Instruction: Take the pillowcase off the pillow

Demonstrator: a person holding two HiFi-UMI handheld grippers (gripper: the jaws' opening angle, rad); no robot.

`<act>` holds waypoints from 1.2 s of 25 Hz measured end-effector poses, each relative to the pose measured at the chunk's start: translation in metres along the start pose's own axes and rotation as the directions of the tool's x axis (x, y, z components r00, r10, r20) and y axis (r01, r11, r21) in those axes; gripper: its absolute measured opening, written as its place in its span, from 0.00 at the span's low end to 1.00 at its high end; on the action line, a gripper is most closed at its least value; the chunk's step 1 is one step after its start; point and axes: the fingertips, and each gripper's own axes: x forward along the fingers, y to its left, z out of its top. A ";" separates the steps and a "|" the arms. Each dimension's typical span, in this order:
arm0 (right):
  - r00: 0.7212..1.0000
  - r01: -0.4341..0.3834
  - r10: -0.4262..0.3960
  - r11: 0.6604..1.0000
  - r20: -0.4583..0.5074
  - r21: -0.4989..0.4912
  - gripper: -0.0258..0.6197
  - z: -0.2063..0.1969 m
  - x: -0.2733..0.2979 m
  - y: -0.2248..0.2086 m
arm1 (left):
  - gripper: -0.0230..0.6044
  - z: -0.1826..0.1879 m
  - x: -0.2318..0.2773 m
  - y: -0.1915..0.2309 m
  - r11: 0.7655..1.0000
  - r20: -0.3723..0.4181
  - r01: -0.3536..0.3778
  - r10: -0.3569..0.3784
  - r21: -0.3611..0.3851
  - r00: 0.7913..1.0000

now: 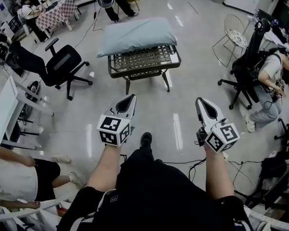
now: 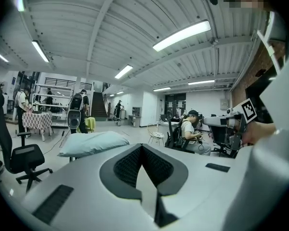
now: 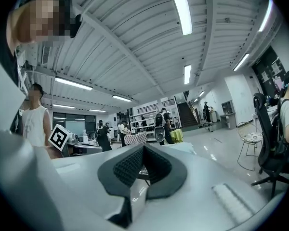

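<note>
Head view, grippers: Your left gripper (image 1: 130, 97) and right gripper (image 1: 200, 100) are both pressed together and carry nothing. You hold them out in front of you, side by side.
Head view, pillow: The pillow (image 1: 130, 40) lies flat on a low table (image 1: 143, 62), ahead of both grippers and well apart from them.
Head view, pillowcase: The pale blue pillowcase (image 1: 151, 30) covers the pillow completely. No opening or bare filling shows.
Head view, surroundings: An office chair (image 1: 62, 66) stands left of the table, a wire chair (image 1: 233, 37) to its right.
Left gripper view, jaws: Closed tip to tip, with nothing between them.
Left gripper view, pillow: It shows left of the jaw tips and far beyond them.
Right gripper view, jaws: Closed, nothing pinched.
Right gripper view, pillow: A pale edge past the tips is probably the pillow, but too little shows to be sure.
Progress: In my judgement, nothing is done; you are on the approach.
Remaining: Reach the table, open the jaws, find the open end, pin the pillow and draw the pillowcase off.
</note>
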 end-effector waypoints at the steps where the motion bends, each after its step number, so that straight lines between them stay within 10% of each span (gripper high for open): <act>1: 1.000 0.005 -0.005 1.000 0.002 0.009 0.05 -0.001 0.003 -0.005 | 0.03 -0.001 0.006 0.003 1.000 -0.003 0.004 -0.004 -0.001 1.000; 30: 0.995 0.028 -0.015 0.991 -0.102 0.134 0.05 -0.007 0.295 -0.194 | 0.03 0.074 0.307 0.151 0.992 -0.046 0.126 -0.126 0.001 0.991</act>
